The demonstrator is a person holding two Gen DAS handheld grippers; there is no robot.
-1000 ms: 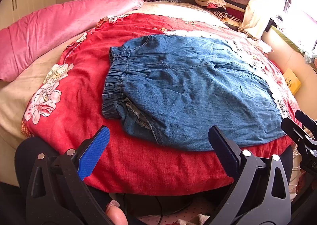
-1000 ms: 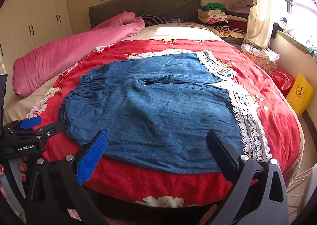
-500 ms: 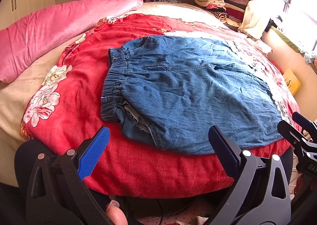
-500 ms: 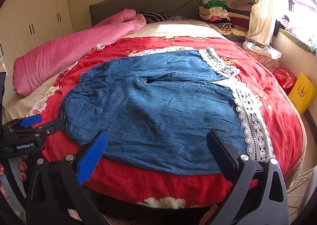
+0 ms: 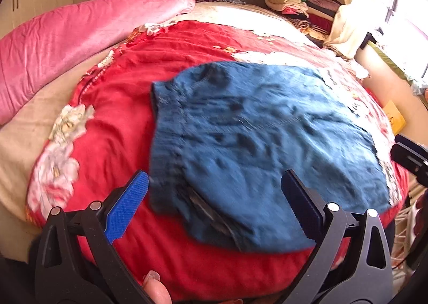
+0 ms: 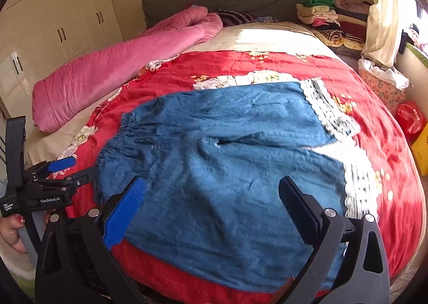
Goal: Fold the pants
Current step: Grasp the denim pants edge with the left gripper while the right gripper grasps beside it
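Observation:
Blue denim pants (image 5: 256,143) with white lace hems (image 6: 355,181) lie flat on the red bedspread; they also show in the right wrist view (image 6: 227,165). The elastic waistband (image 6: 117,143) is at the left, the legs run right. My left gripper (image 5: 214,205) is open and empty, over the near waistband corner. My right gripper (image 6: 211,207) is open and empty, over the near leg. The left gripper also shows at the left in the right wrist view (image 6: 61,173).
A red floral bedspread (image 6: 267,63) covers the bed. A rolled pink quilt (image 6: 120,66) lies at the far left. Folded clothes (image 6: 321,15) are stacked by the headboard. A yellow box (image 5: 394,119) and red bag (image 6: 410,119) sit at the right bedside.
Both grippers have moved forward and down toward the pants. The left wrist view is now blurred with motion. Both stay open.

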